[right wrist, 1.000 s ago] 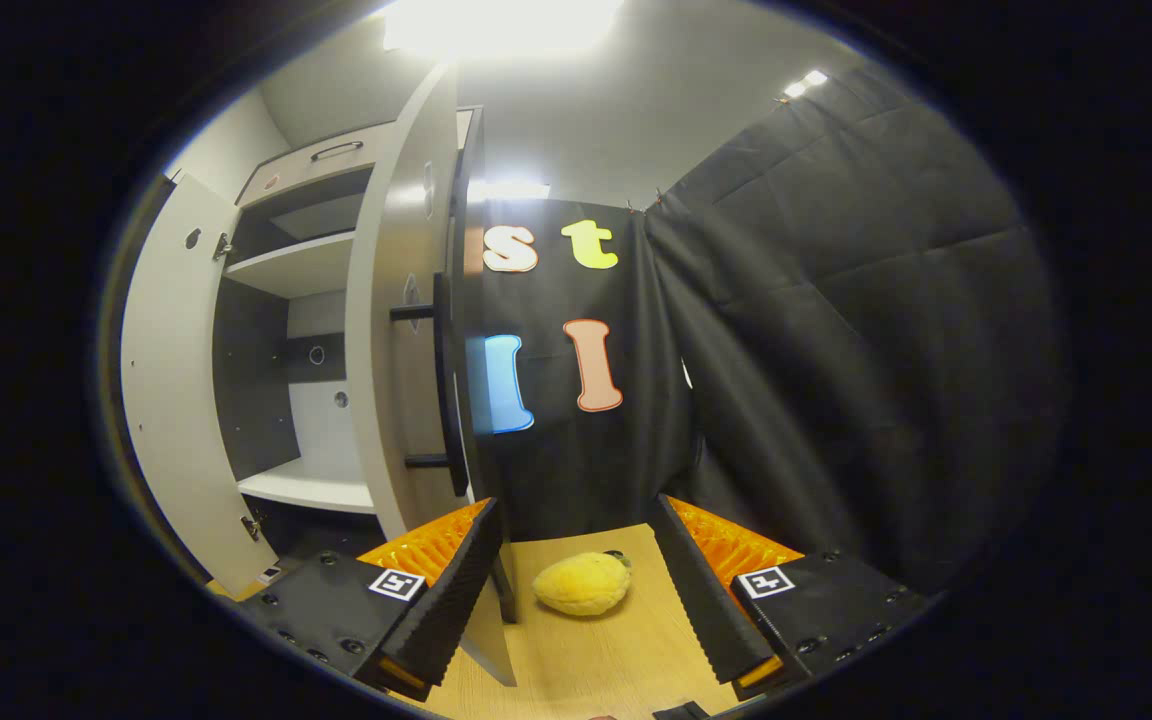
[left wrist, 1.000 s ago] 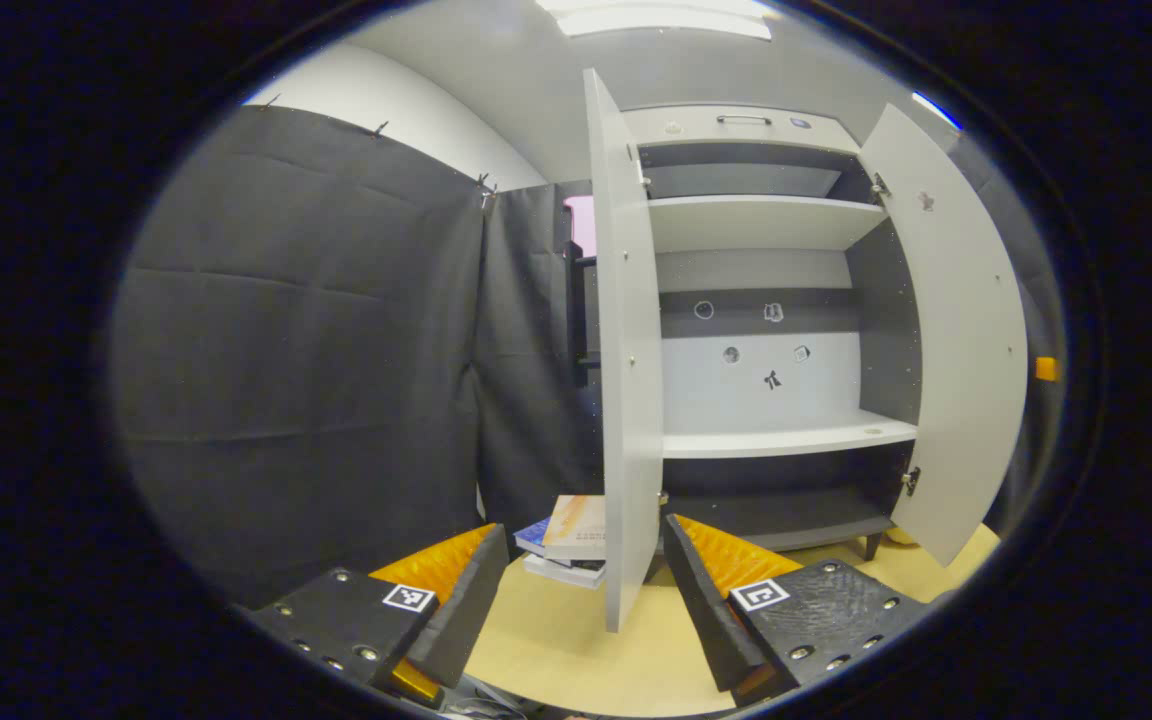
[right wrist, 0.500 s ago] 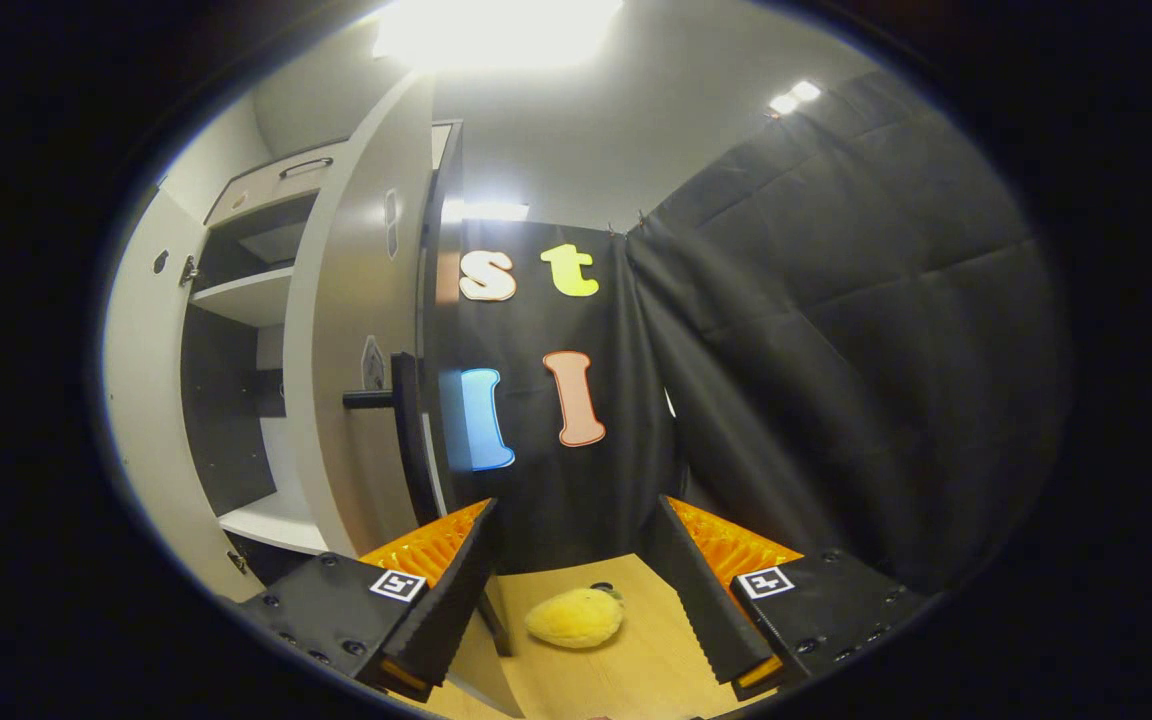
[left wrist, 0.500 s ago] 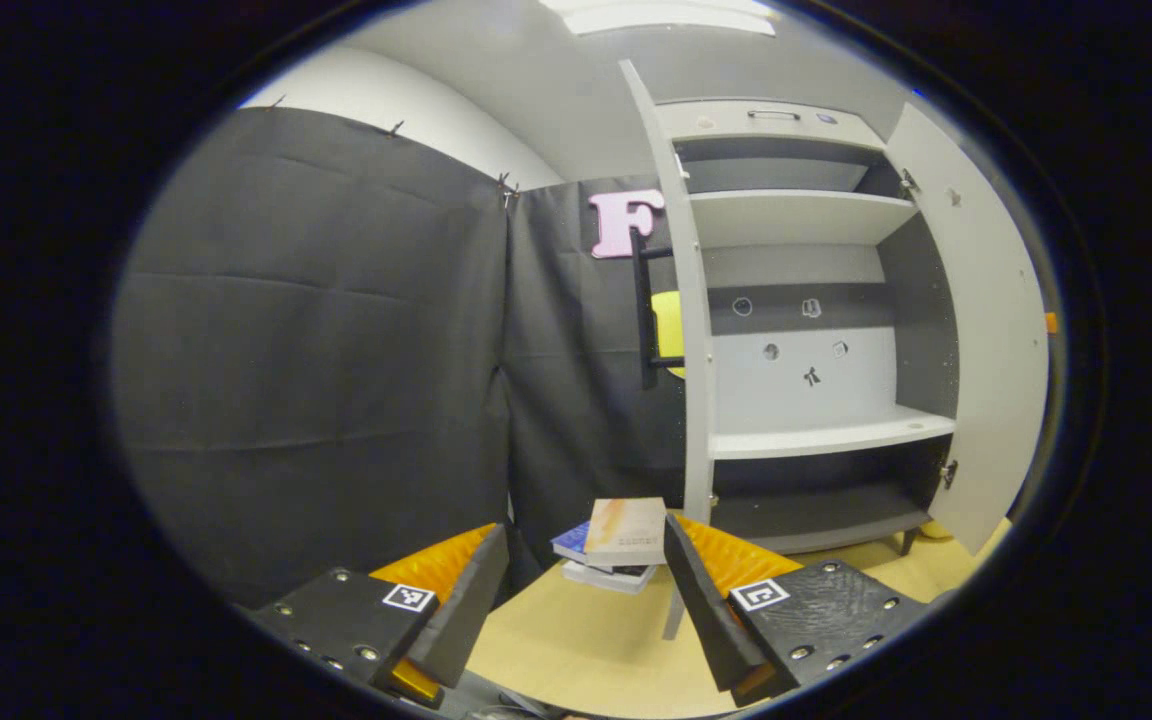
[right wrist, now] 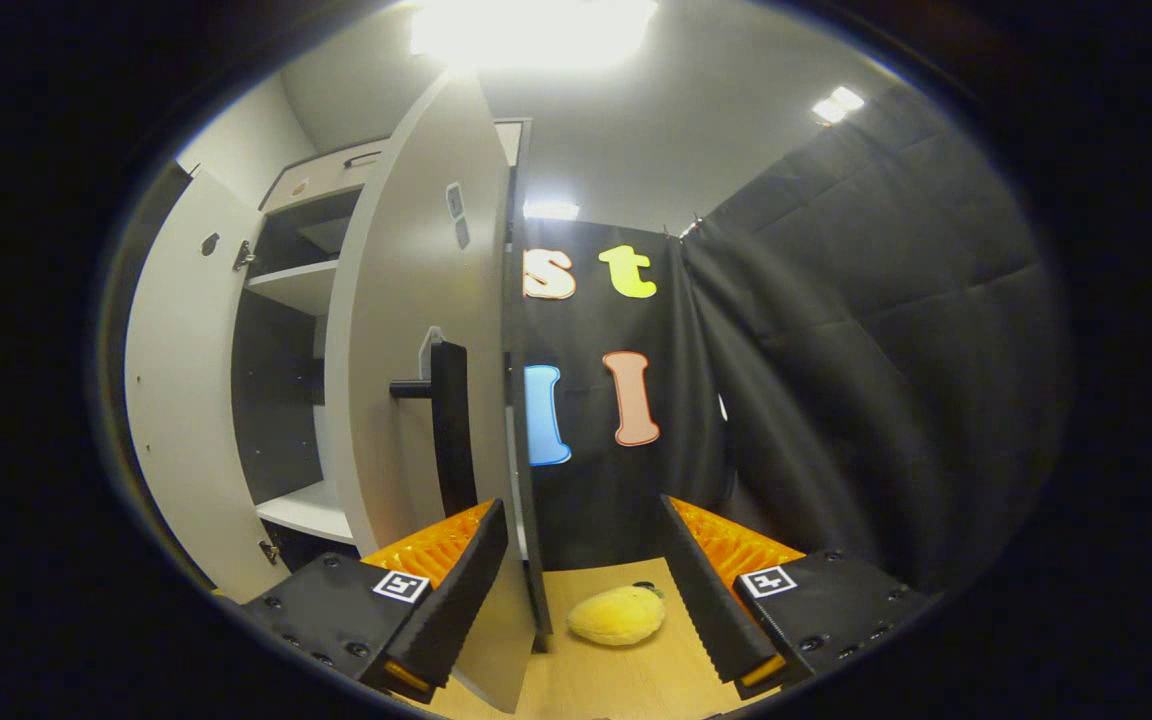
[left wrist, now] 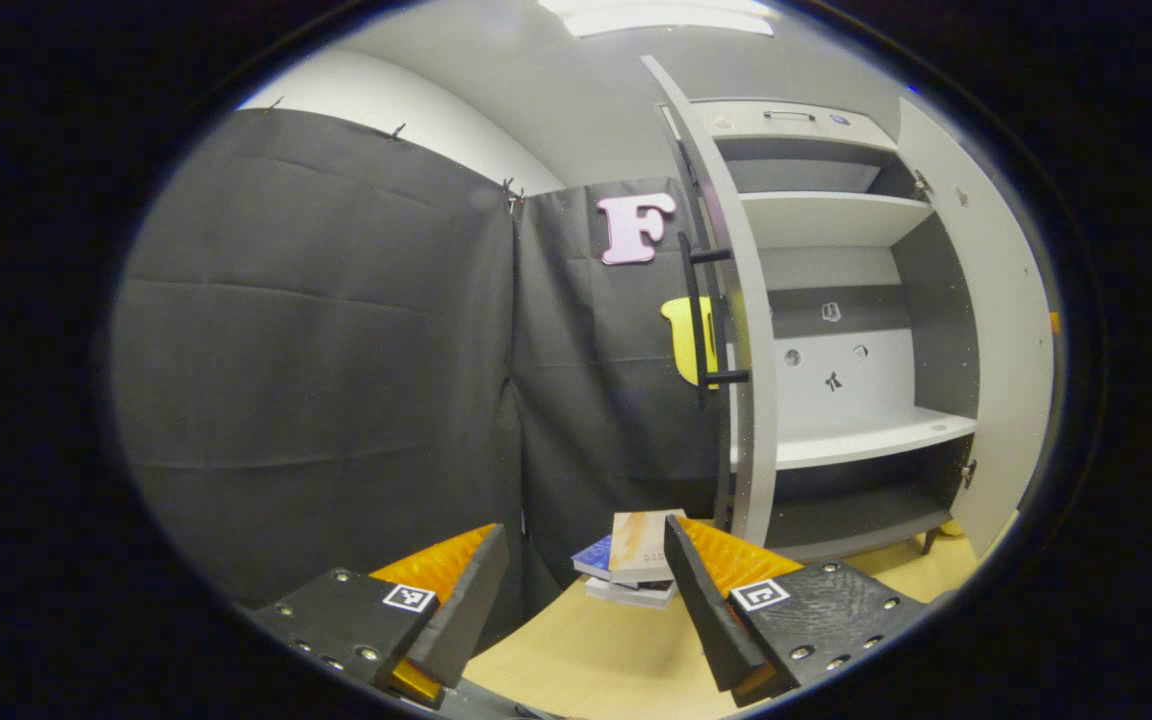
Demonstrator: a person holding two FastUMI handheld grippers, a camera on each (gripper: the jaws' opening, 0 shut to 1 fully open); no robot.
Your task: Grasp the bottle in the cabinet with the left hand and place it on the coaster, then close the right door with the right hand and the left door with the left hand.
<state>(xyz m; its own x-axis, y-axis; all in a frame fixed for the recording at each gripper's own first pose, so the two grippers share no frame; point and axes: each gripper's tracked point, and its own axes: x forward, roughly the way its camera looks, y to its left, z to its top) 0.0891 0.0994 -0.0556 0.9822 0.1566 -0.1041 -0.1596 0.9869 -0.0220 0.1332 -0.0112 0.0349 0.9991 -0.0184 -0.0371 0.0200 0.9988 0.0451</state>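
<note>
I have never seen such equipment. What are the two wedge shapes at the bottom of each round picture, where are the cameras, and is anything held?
A person holds a two-finger gripper in each hand, and each gripper carries a camera looking forward along its fingers. The wedges are those fingers. In the left gripper view, the left gripper is open and holds nothing. Ahead stands a cabinet with both doors open, and a stack of books lies on the wooden table. In the right gripper view, the right gripper is also open and empty. The right door with its dark handle is close, and a yellow plush toy lies on the table.
</note>
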